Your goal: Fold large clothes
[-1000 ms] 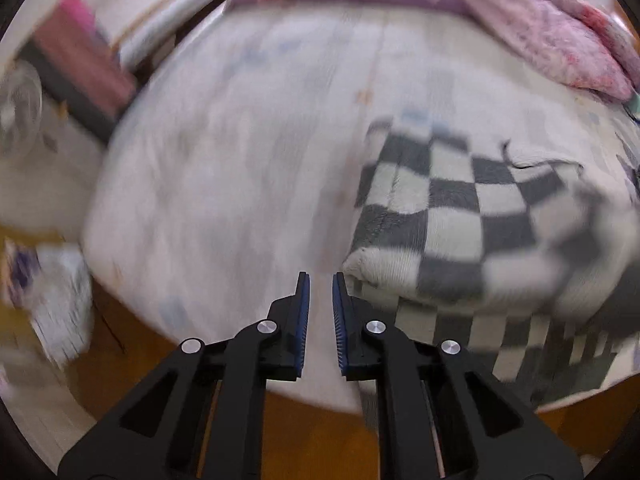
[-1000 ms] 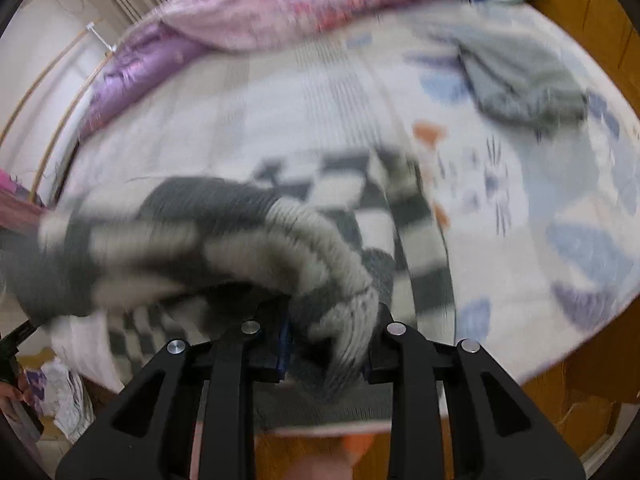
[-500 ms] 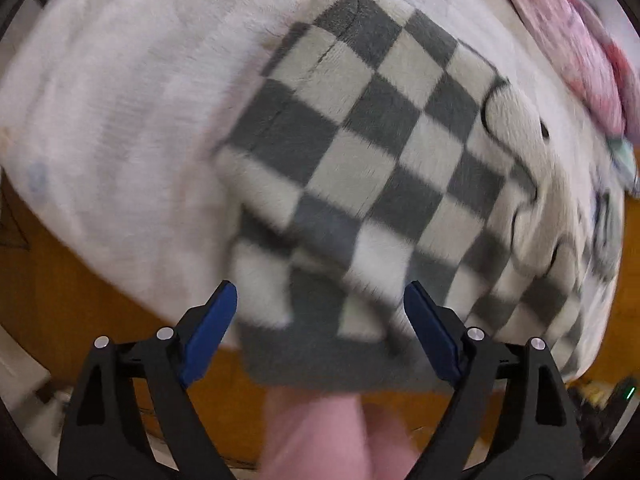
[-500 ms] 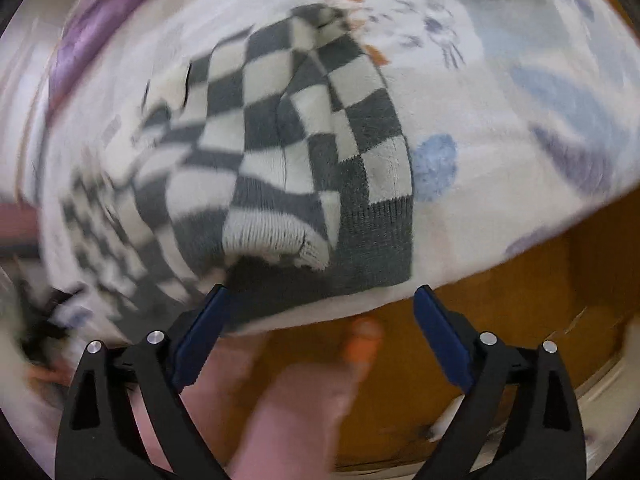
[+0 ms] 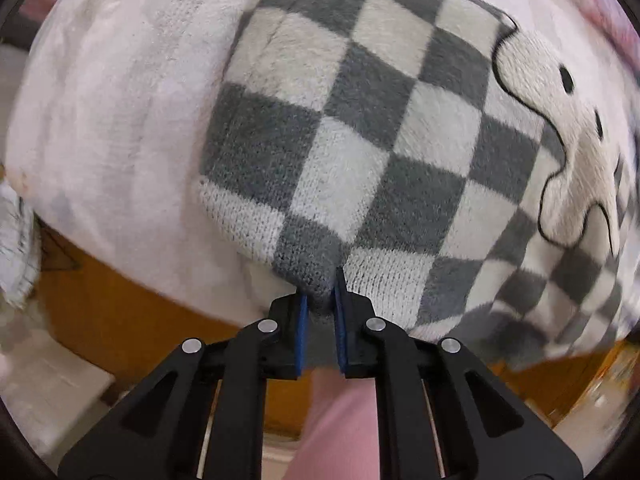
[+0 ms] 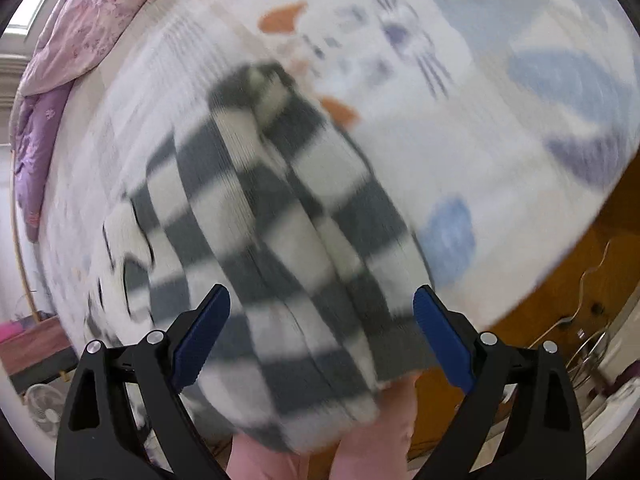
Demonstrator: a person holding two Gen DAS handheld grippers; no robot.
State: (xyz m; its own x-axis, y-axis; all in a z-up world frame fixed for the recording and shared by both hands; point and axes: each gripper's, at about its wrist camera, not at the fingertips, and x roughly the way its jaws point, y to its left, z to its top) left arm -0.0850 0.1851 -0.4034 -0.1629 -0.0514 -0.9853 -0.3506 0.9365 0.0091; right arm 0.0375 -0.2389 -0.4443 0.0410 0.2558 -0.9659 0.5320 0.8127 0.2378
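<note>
A grey-and-white checkered sweater (image 5: 384, 152) lies on the bed (image 5: 112, 128), reaching down to the near edge of the mattress, its knit hem hanging just over that edge. On its right side in the left wrist view sits a cream cartoon patch (image 5: 560, 132) outlined in black with two dark dots. The left gripper (image 5: 319, 300) points down at the hem; its jaws have just been closing and now stand narrow, the blue pads pinching a small dark-grey fold of the ribbed edge between them. In the right wrist view the same sweater (image 6: 280, 240) is smeared by motion blur, bunched into long folds that run toward the camera, so its exact lie there cannot be told. The right gripper (image 6: 322, 324) is spread wide, one blue pad on each side of the bunched cloth, and the pads do not press on it. The bed is covered with a pale sheet (image 6: 500, 128) printed with blue, purple and orange shapes and whisker-like lines. A pink and purple floral quilt (image 6: 80, 40) is heaped along the far left side of the bed. Below the mattress edge runs an orange-brown wooden bed frame (image 5: 132, 312), and pink-clad legs (image 5: 344, 420) of the person show between the gripper arms.
</note>
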